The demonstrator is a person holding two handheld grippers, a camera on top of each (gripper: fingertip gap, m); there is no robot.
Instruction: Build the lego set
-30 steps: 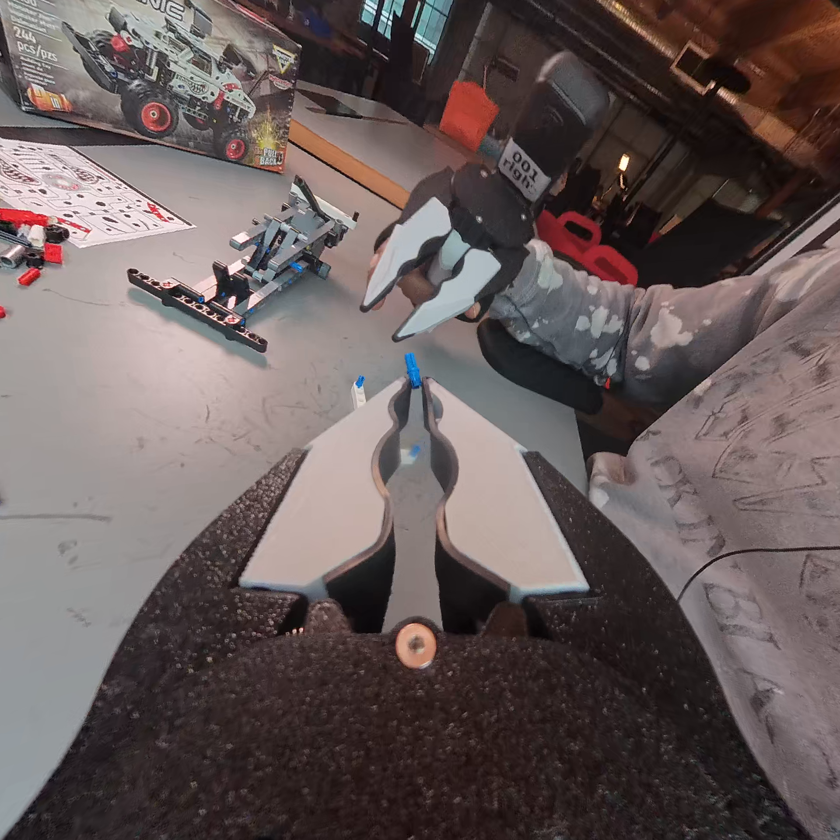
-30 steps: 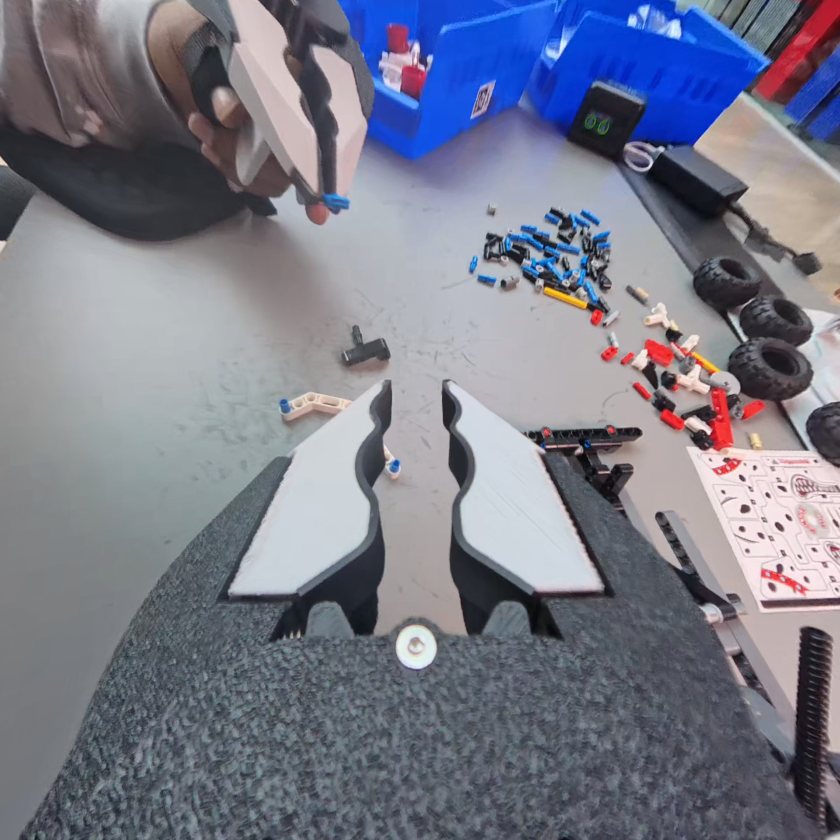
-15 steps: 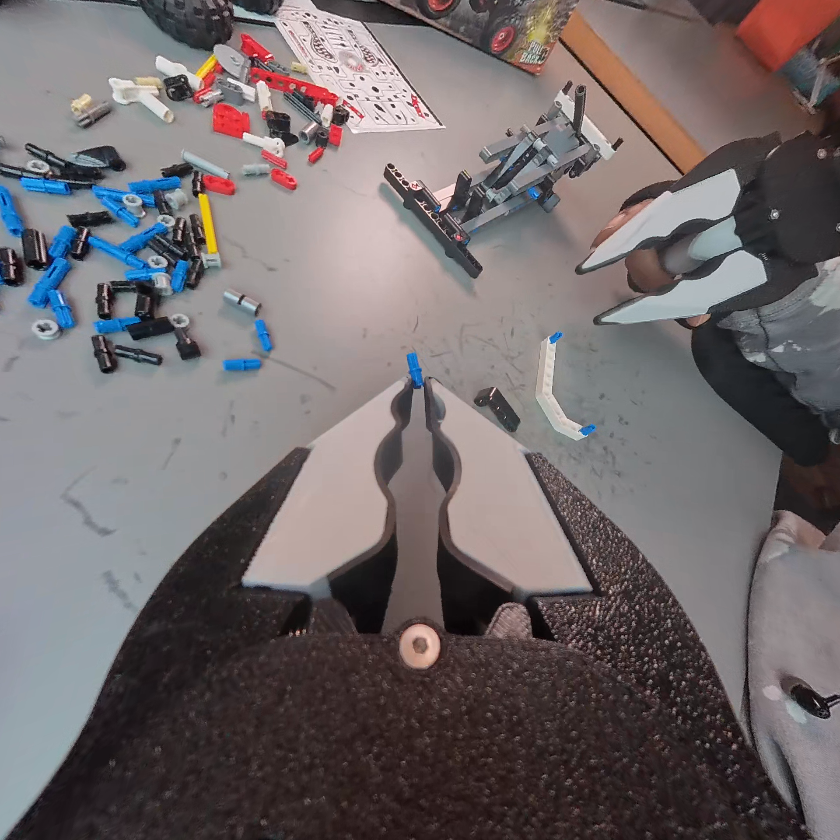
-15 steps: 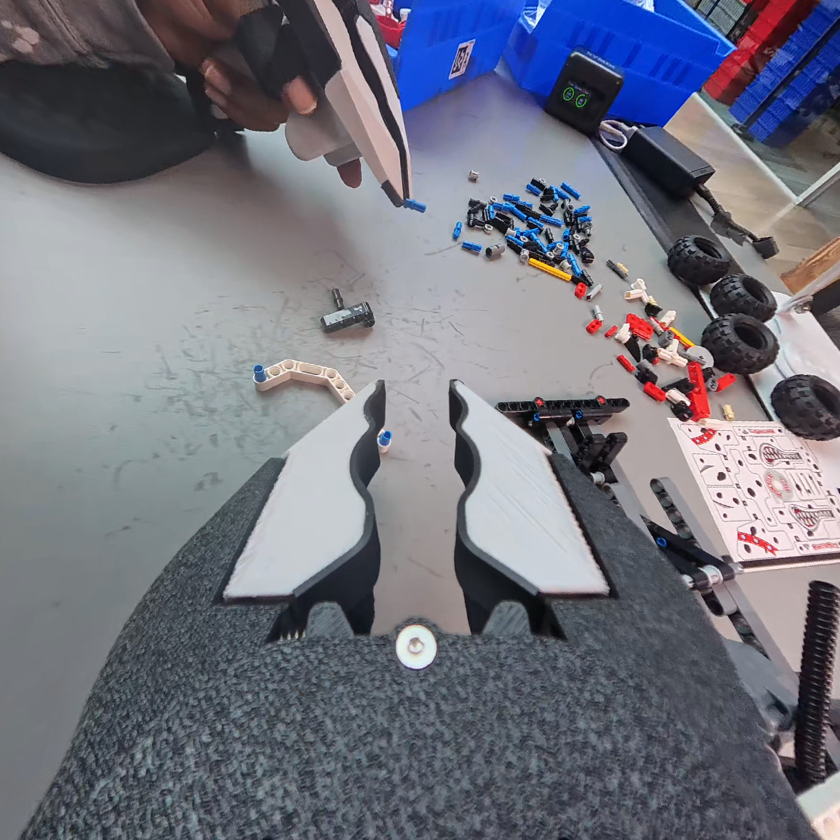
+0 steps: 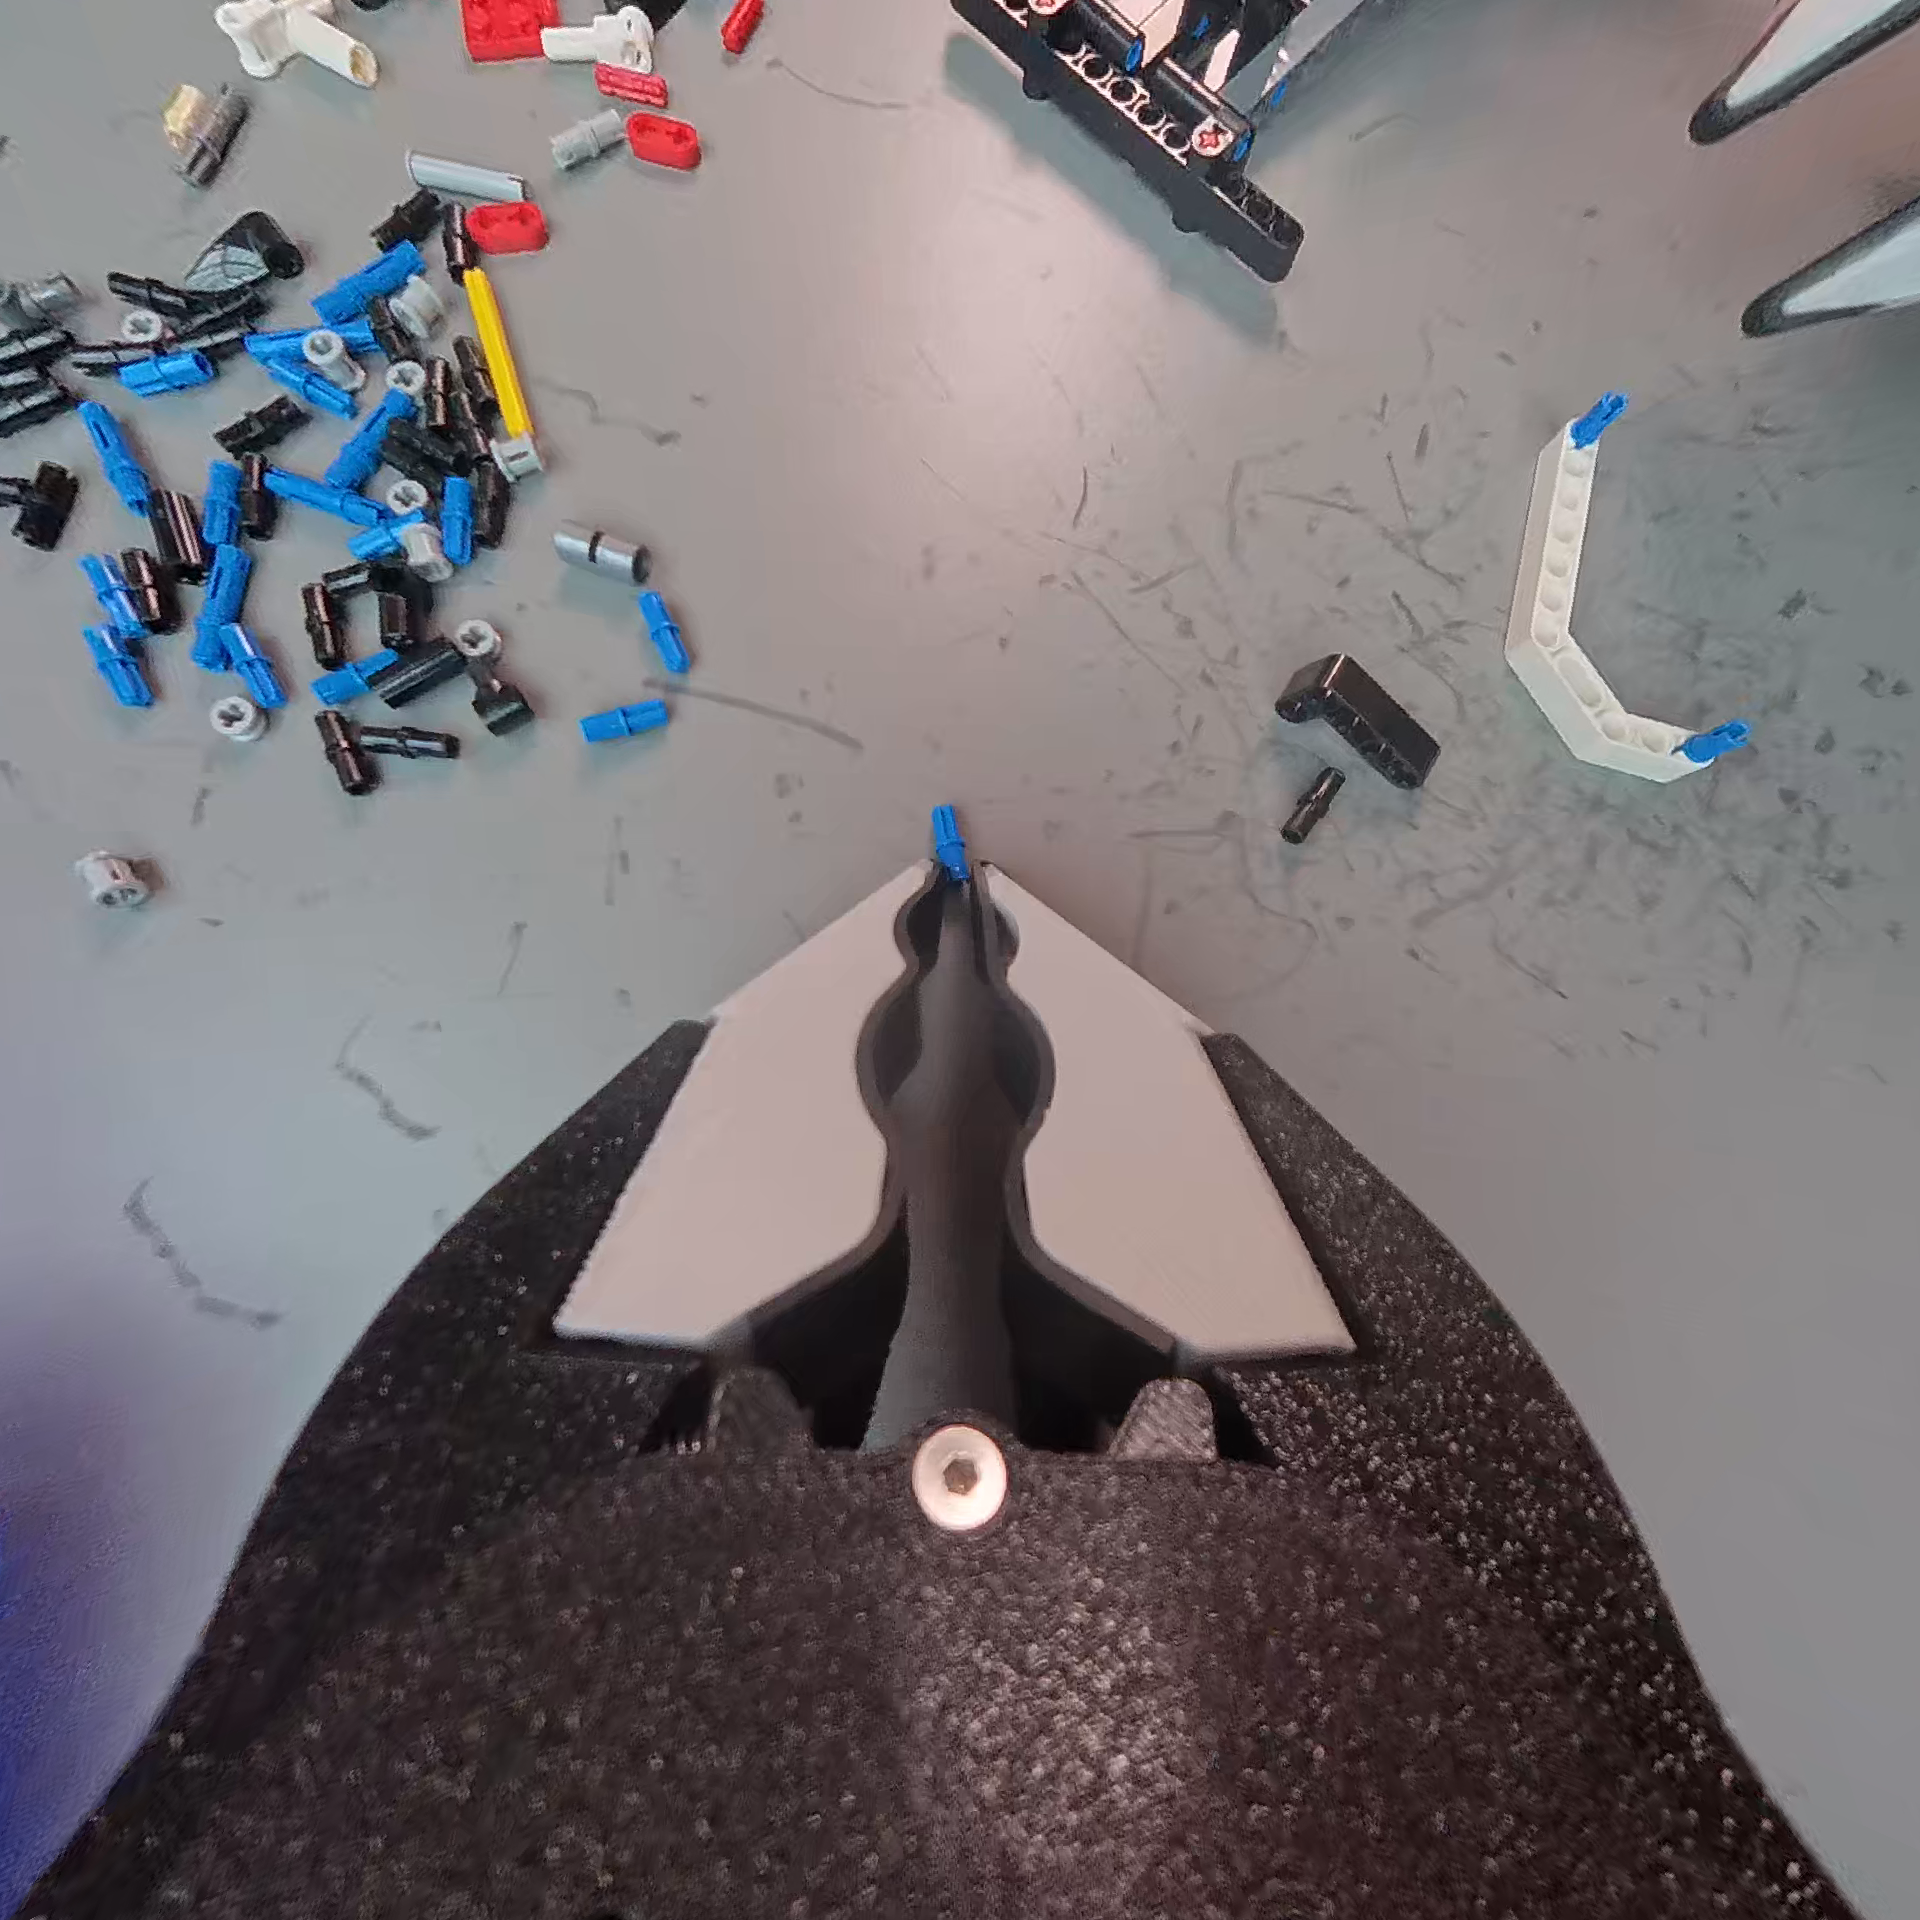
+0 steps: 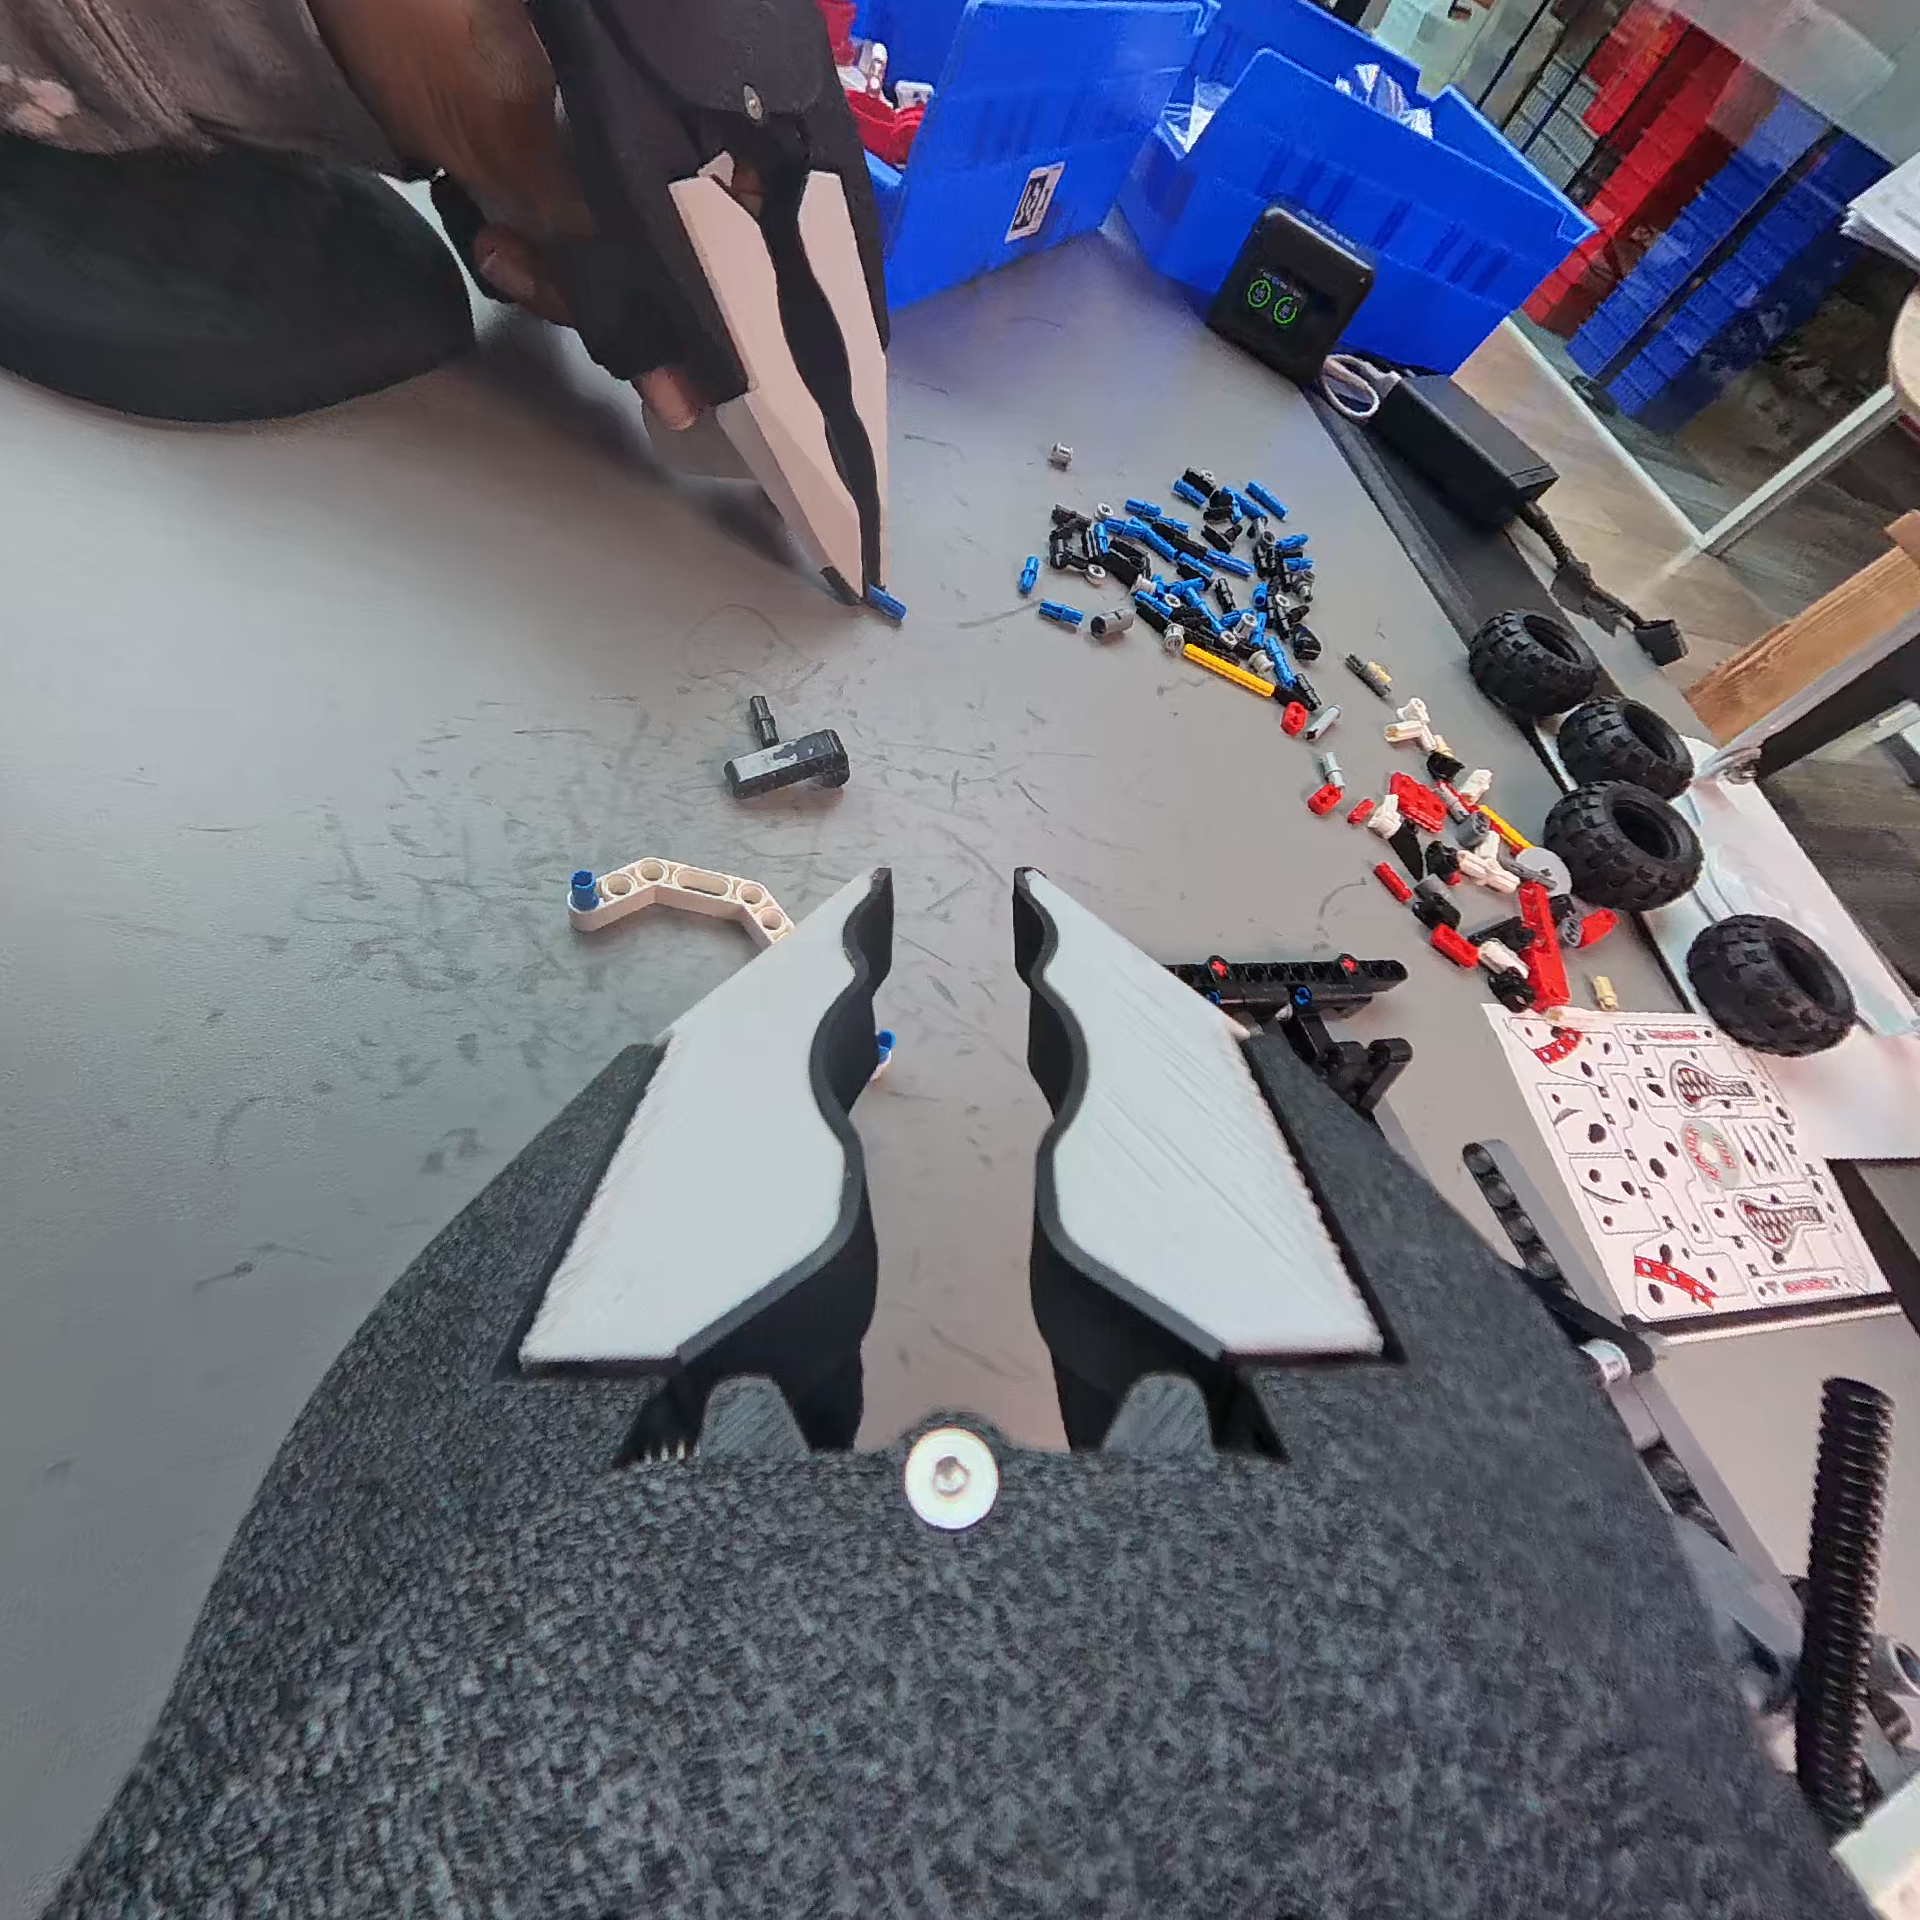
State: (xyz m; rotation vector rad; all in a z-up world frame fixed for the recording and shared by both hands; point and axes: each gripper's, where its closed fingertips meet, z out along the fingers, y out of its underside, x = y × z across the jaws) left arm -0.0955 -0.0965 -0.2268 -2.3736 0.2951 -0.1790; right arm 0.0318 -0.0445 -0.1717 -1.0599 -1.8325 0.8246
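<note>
Left gripper (image 5: 951, 868) fingers pinch a blue pin (image 5: 947, 834), axis pointing forward; black L-beam (image 5: 1356, 719) sits off right, nearer the empty, half-spread right gripper (image 6: 951, 883).

I can see print on the sticker sheet (image 6: 1683, 1164); a code label on a blue bin (image 6: 1039, 203); neither reads clearly.

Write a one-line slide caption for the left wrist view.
Left gripper shut on a small blue plastic pin above the scratched grey table, loose pieces scattered beyond.
</note>
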